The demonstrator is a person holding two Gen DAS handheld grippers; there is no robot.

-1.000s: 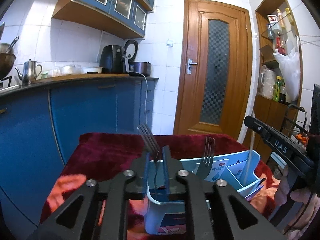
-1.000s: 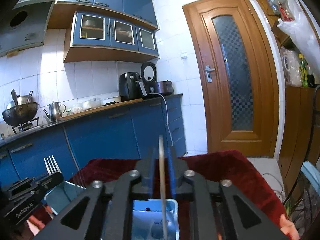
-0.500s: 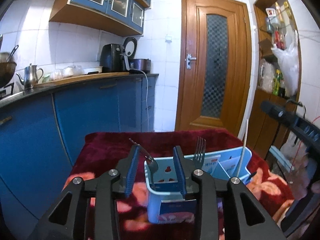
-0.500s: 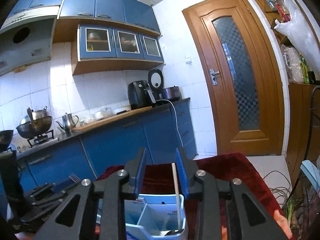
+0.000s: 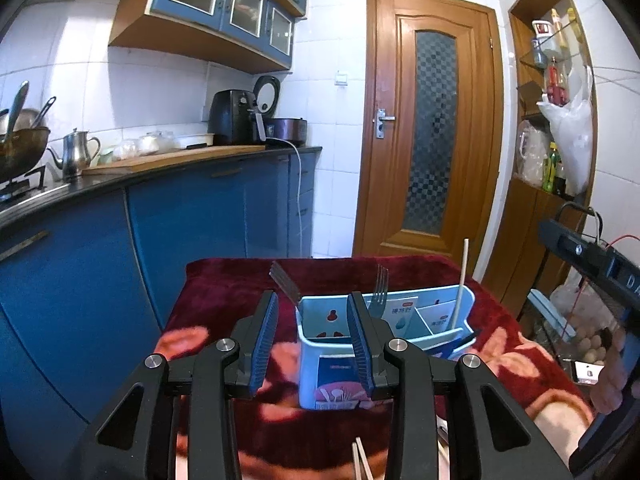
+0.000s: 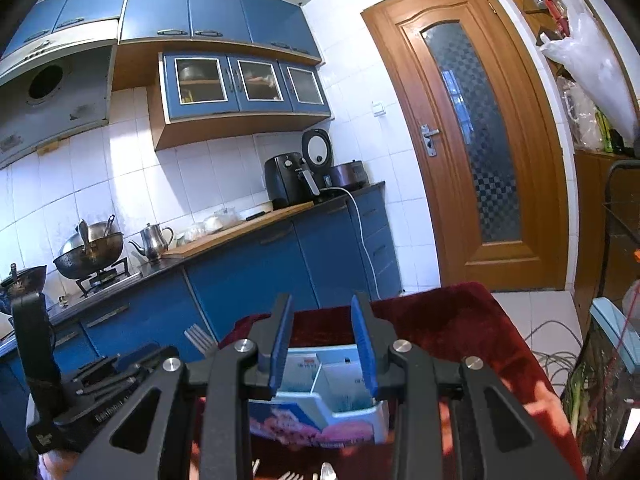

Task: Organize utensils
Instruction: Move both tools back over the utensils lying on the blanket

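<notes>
The caddy [image 5: 384, 344], a pale blue plastic box with thin dividers and printed labels, stands near the middle of a table under a plush dark red cloth [image 5: 224, 292] with pink flowers. Inside it one fork [image 5: 285, 282] leans out over the rim toward 10 o'clock, a second fork [image 5: 380, 288] stands upright with tines up, and a slim white chopstick [image 5: 460, 284] rises from the compartment at 3 o'clock. Bare cloth lies open all round the caddy out to the table's far edge, beyond which smooth blue cabinets [image 5: 200, 220] run at 9 o'clock and a wooden door [image 5: 432, 120] stands at 12. The left gripper [image 5: 312, 334] has its ribbed blue pads apart and empty, the caddy's near corner seen between them but untouched. The right gripper [image 6: 322, 348], likewise apart and holding nothing, hovers above the caddy [image 6: 332, 380]. Two pale chopstick tips [image 5: 360, 460] show at 6 o'clock in the left view.
</notes>
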